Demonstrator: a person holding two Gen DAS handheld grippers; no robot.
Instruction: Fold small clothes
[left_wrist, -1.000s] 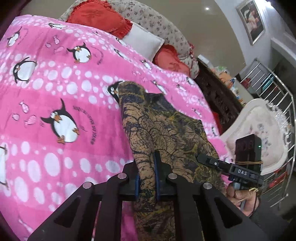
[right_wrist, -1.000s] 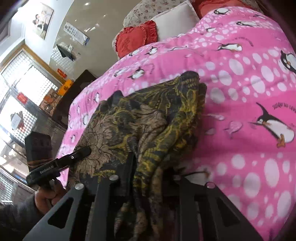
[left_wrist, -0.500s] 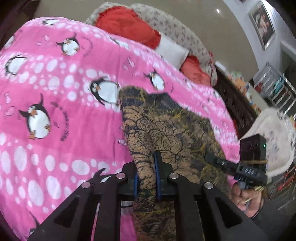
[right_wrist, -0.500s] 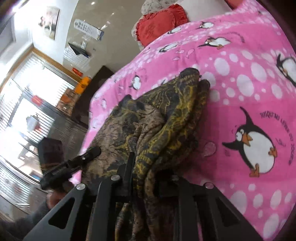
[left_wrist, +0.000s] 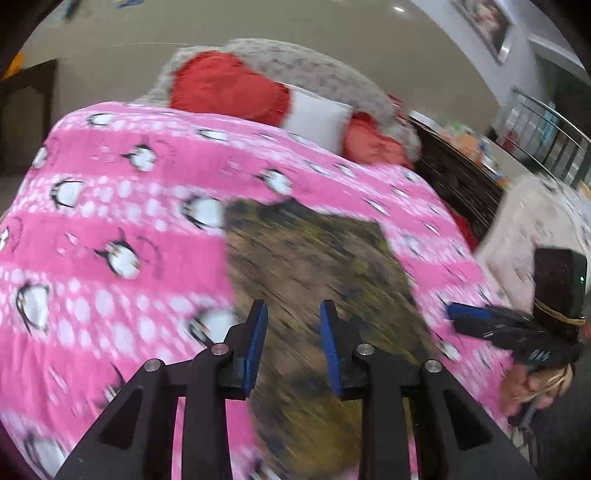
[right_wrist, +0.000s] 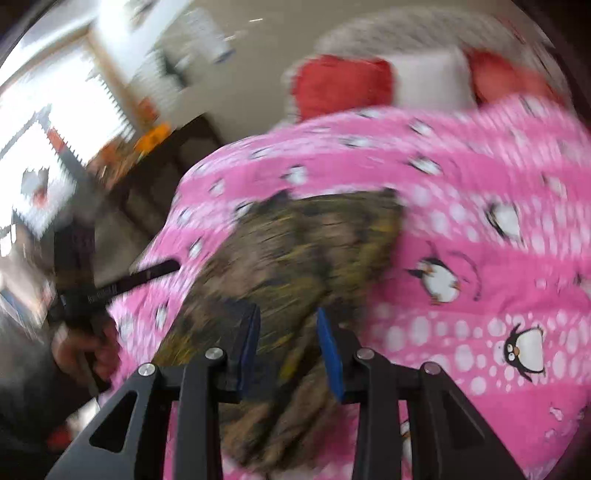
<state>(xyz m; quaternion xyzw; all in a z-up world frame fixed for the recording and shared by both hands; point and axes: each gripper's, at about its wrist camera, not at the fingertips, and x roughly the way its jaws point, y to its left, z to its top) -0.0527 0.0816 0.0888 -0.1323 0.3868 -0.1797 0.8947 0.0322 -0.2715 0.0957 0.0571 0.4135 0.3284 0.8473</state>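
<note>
Brown-and-yellow patterned garment (left_wrist: 314, 266) lies folded on the pink penguin blanket (left_wrist: 110, 206). Left gripper (left_wrist: 293, 343) and right gripper (right_wrist: 288, 343) both gape wide, holding nothing.

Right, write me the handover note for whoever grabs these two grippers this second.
Left gripper: open, jaws apart over the near end of the brown patterned garment, gripping nothing.
Right gripper: open too, blue pads either side of the garment's bunched near edge, not clamped.
The garment lies on the pink penguin blanket, folded into a long shape running away from you, its bunched edge on the right side. Both views are motion-blurred, so fine creases cannot be judged.
Done: one fold appears laid and released.
Left: probably regrip the near end, fold it over to shorten it, then flatten.
</note>
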